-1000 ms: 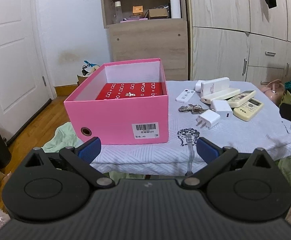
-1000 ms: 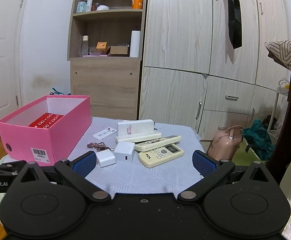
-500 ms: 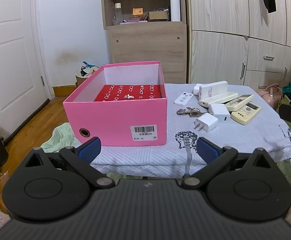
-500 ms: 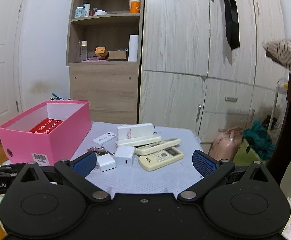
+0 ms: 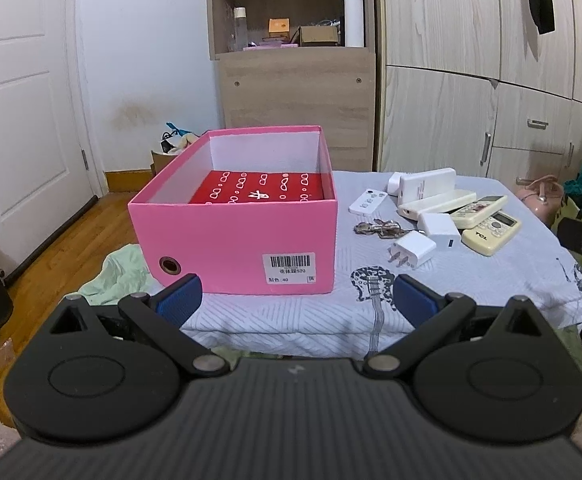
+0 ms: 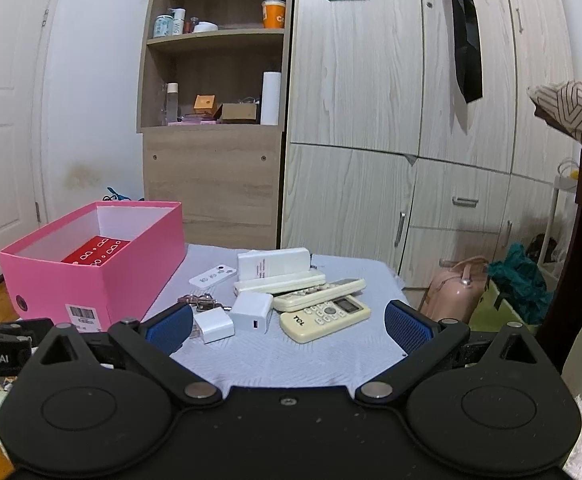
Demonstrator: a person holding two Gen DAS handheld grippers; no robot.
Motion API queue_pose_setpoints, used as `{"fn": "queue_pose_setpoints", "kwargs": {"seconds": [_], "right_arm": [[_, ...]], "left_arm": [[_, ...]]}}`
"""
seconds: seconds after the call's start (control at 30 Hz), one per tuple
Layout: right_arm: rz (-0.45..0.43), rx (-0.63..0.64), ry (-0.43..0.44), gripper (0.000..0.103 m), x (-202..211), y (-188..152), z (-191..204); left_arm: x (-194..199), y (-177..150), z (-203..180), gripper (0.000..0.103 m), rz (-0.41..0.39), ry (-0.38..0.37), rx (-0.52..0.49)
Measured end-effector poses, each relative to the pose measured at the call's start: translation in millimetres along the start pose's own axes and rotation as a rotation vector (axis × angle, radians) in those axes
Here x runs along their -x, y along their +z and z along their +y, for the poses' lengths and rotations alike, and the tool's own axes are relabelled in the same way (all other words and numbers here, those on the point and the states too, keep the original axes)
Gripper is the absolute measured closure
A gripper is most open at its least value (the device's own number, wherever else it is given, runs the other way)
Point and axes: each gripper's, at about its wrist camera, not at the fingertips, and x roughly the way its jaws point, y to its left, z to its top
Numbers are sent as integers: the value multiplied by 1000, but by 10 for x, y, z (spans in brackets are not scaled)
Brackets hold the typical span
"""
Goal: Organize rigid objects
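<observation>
Both tongs are spread wide and empty, short of the desk [image 6: 291, 356]. The right tongs [image 6: 289, 322] face the clutter: chargers [image 6: 251, 312], remotes [image 6: 325, 316], keys [image 6: 197, 301]. The pink box [image 5: 235, 240] sits ahead of the left tongs [image 5: 297, 298], left of the pile. The right looks nearer for a pick.

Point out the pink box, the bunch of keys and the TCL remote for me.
pink box [image 5: 231, 240], left wrist view, on its front wall.
bunch of keys [image 5: 379, 227], left wrist view, on the metal cluster.
TCL remote [image 6: 325, 317], right wrist view, on its keypad.
</observation>
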Motion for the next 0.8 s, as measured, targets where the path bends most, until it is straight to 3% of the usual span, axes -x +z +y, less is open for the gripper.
{"fn": "queue_pose_setpoints", "kwargs": {"seconds": [0.8], "right_arm": [[8,24,-3,0,1,-5,14]], "left_arm": [[-7,-13,16,0,3,5,1]]}}
